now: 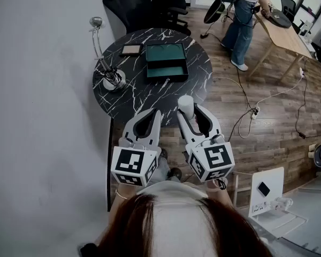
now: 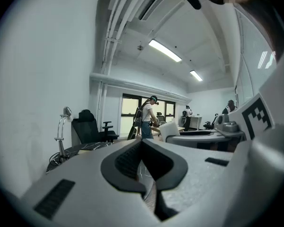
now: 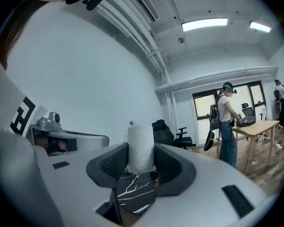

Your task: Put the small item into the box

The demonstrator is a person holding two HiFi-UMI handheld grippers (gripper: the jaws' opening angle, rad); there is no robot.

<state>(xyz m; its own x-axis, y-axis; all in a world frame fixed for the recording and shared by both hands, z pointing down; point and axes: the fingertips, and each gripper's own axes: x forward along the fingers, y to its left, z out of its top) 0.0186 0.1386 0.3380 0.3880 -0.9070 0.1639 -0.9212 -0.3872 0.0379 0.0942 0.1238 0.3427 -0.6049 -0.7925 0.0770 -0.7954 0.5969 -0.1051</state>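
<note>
A white cylindrical roll (image 1: 185,104) stands upright between the pads of my right gripper (image 1: 189,112), which is shut on it. In the right gripper view the roll (image 3: 141,146) fills the gap of the right gripper (image 3: 141,159), above the near edge of the table (image 3: 131,194). My left gripper (image 1: 154,116) is beside it on the left, shut with nothing between its pads; the left gripper view shows the left gripper (image 2: 142,142) with its tips meeting. An open green box (image 1: 166,63) lies further back on the round black marble table (image 1: 129,98).
A desk lamp (image 1: 104,58) with a coiled cable stands at the table's left edge. A small brown flat item (image 1: 131,50) lies left of the box. Black office chairs (image 1: 135,4) stand behind the table. A person (image 1: 244,15) stands at a wooden table, and cables (image 1: 247,111) run over the floor.
</note>
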